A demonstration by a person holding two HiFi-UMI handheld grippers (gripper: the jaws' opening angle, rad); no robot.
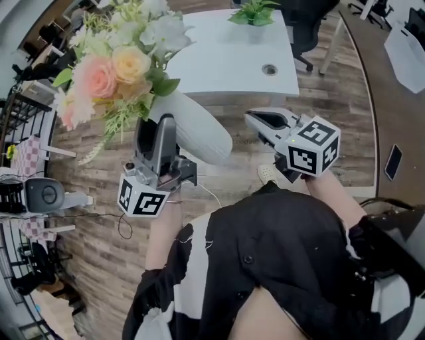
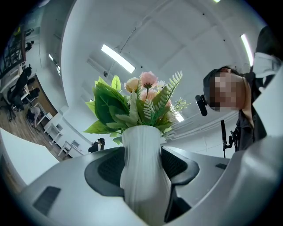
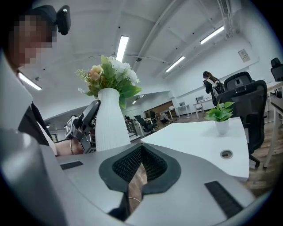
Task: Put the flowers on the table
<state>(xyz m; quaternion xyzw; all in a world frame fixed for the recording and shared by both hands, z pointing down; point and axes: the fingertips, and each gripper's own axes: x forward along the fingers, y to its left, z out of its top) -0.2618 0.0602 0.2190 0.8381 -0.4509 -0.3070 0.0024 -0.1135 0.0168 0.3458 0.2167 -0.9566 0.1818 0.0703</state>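
Observation:
A white ribbed vase (image 1: 196, 135) with pink, peach and white flowers (image 1: 114, 70) is held in the air, tilted, over the wooden floor in front of the white table (image 1: 226, 63). My left gripper (image 1: 158, 131) is shut on the vase's narrow body. In the left gripper view the vase (image 2: 142, 172) fills the gap between the black pads, with the flowers (image 2: 141, 99) above my left gripper (image 2: 143, 165). My right gripper (image 1: 260, 121) hangs to the right of the vase, shut and holding nothing. The right gripper view shows my right gripper (image 3: 140, 167), the vase (image 3: 109, 120) at left and the table (image 3: 199, 141) ahead.
A small potted plant (image 1: 255, 13) stands at the table's far edge, and a round cable hole (image 1: 269, 69) is near its front right. A black office chair (image 1: 304, 30) is behind the table. Racks and equipment (image 1: 40, 196) line the left side.

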